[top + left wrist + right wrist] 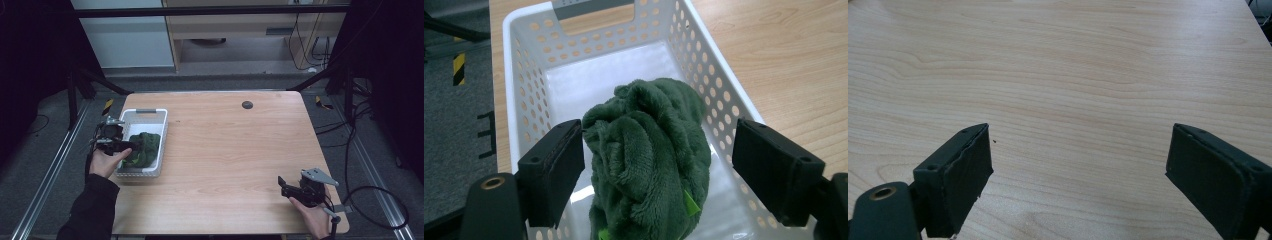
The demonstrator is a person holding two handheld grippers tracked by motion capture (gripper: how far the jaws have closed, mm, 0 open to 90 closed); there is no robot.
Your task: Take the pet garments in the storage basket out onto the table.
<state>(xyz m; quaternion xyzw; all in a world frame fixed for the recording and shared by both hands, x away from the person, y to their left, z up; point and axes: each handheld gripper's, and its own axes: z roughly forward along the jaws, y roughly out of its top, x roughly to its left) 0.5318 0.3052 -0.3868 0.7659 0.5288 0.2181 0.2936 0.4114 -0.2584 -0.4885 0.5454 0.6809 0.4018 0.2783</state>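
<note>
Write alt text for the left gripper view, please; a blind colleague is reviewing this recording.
A crumpled green fleece cloth lies in a white perforated basket, between the left gripper's two open black fingers. The basket stands on a light wooden table, with grey floor beyond its left edge.

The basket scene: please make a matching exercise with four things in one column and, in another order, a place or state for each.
Things:
1. green plush cloth
2. white basket
3. left gripper
4. right gripper

Places or states:
a. open over bare wood, near the table's right front corner
b. bunched up inside the basket
c. open, jaws on either side of the cloth
d. stands at the table's left edge

Pairs: 1-b, 2-d, 3-c, 4-a
</note>
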